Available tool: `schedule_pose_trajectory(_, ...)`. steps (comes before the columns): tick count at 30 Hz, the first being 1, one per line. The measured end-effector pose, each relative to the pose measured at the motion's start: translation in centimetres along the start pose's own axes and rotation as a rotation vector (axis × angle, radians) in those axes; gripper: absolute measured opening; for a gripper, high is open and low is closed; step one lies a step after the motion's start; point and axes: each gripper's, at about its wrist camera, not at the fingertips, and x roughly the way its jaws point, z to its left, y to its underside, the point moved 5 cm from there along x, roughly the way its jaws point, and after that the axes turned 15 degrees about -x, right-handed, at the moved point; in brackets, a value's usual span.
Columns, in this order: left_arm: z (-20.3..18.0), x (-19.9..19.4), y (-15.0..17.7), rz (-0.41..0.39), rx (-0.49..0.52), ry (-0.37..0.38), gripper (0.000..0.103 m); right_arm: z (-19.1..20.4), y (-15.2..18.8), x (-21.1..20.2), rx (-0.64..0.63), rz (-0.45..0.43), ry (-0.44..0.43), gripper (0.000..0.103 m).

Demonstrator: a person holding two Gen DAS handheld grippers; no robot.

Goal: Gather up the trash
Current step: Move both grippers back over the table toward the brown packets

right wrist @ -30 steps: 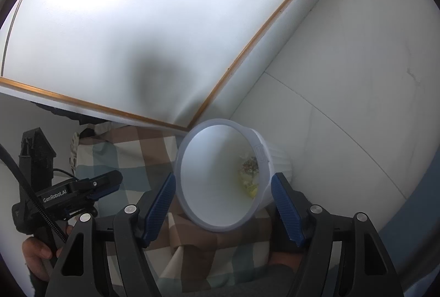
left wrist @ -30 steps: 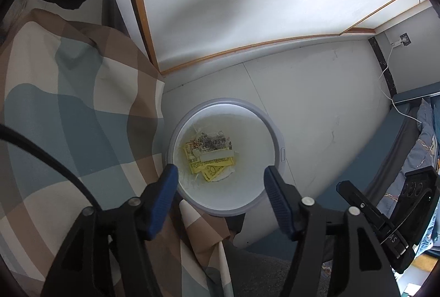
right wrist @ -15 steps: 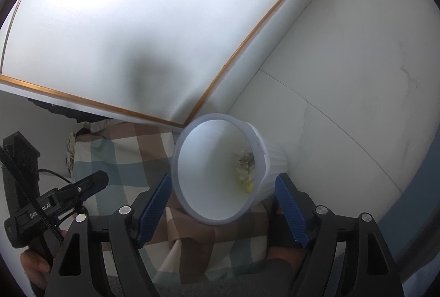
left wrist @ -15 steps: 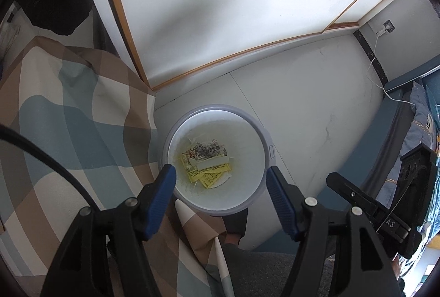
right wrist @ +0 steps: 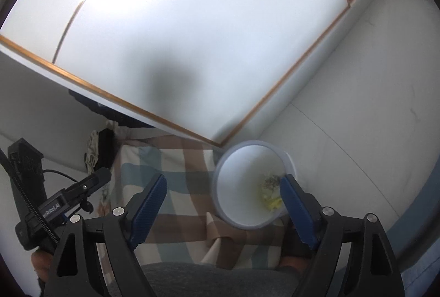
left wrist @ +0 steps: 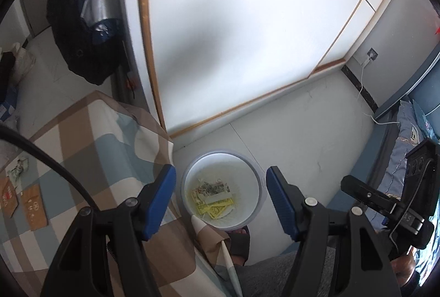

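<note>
A white round trash bin (left wrist: 249,167) stands on the pale floor beside the table and holds yellow and printed wrappers (left wrist: 213,196). It also shows in the right wrist view (right wrist: 242,176). My left gripper (left wrist: 220,198) is open and empty, high above the bin. My right gripper (right wrist: 222,206) is open and empty, above the table edge and the bin. On the checked tablecloth (left wrist: 90,154) at the far left lie a crumpled paper (left wrist: 18,169) and brown cardboard pieces (left wrist: 31,210).
A white wardrobe with wood trim (left wrist: 242,30) rises behind the bin. Dark clothing (left wrist: 82,22) hangs at the left. A bed with blue bedding (left wrist: 407,137) is at the right. A slippered foot (left wrist: 240,240) stands by the bin.
Both grippers have risen and pulled back from the bin, which looks smaller. The left view has swung left, bringing the tabletop and its trash into sight. Both stay open.
</note>
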Motion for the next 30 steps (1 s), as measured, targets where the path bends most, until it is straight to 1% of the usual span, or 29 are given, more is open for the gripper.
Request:
schedule_pose_trajectory(4,1.9,-3.0,0.5,-0.086,-0.034,-0.022,0.064,3.7,-0.9,-2.4,-0.081,-0.048,-0.017,0.087)
schedule_pose_trajectory(6,2.9,-4.4,0.6,-0.126,-0.052,-0.023,0.064,5.6,-1.1,-3.3,-0.118,-0.07,-0.052,0.091)
schedule_pose_trajectory(8,3.8,-6.0,0.6,-0.173,-0.065,-0.029,0.064,8.0,-1.0,-4.0,-0.174,-0.08,-0.078,0.092)
schedule_pose_trajectory(11,5.1,-8.1,0.7,-0.225,-0.088,-0.038,0.064,11.5,-0.6,-5.2,-0.259,-0.1,-0.087,0.092)
schedule_pose_trajectory(14,7.3,-10.3,0.9,-0.279,-0.125,-0.042,0.064,14.5,-0.1,-6.0,-0.303,-0.117,-0.11,0.092)
schedule_pose_trajectory(17,9.7,-12.0,1.5,-0.33,-0.167,-0.079,0.064,16.8,0.4,-6.7,-0.333,-0.14,-0.145,0.092)
schedule_pose_trajectory(20,11.9,-13.4,2.7,-0.333,-0.202,-0.069,0.064,18.9,1.3,-6.9,-0.354,-0.149,-0.15,0.092)
schedule_pose_trajectory(23,13.7,-15.1,3.8,-0.352,-0.226,-0.077,0.064,21.4,2.9,-6.7,-0.394,-0.14,-0.158,0.092)
schedule_pose_trajectory(28,17.0,-18.5,4.8,-0.423,-0.246,-0.119,0.064,25.5,5.9,-5.8,-0.482,-0.11,-0.171,0.092)
schedule_pose_trajectory(30,18.6,-19.7,5.2,-0.447,-0.277,-0.12,0.064,26.9,6.8,-5.6,-0.51,-0.099,-0.173,0.092)
